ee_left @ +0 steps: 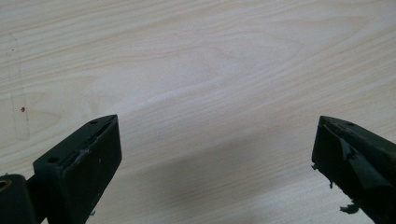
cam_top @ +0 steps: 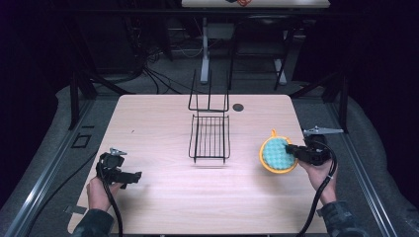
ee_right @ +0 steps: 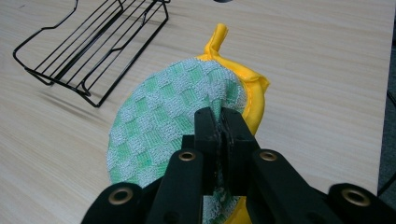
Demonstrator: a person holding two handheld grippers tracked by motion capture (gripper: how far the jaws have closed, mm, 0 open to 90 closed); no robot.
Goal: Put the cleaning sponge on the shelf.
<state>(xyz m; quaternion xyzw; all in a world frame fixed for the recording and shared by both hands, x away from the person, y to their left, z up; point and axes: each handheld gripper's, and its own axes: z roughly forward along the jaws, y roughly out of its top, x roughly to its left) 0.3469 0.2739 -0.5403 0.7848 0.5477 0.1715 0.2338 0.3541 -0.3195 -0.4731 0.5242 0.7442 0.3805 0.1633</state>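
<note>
A round pot holder (cam_top: 276, 154) with a green checked face and a yellow rim and loop hangs tilted just above the table's right side. My right gripper (cam_top: 295, 152) is shut on its near edge; in the right gripper view the jaws pinch the green cloth (ee_right: 159, 126) at the gripper (ee_right: 220, 122). A black wire rack (cam_top: 209, 133) stands at the table's middle, its upright back at the far end. My left gripper (cam_top: 129, 177) rests low at the front left, open, with bare wood between its fingertips (ee_left: 100, 140).
The light wooden table (cam_top: 163, 197) has a small dark round cap (cam_top: 238, 107) near its far edge. The rack (ee_right: 93, 42) lies up and left of the pot holder in the right gripper view. Cables trail from both grippers toward the front edge.
</note>
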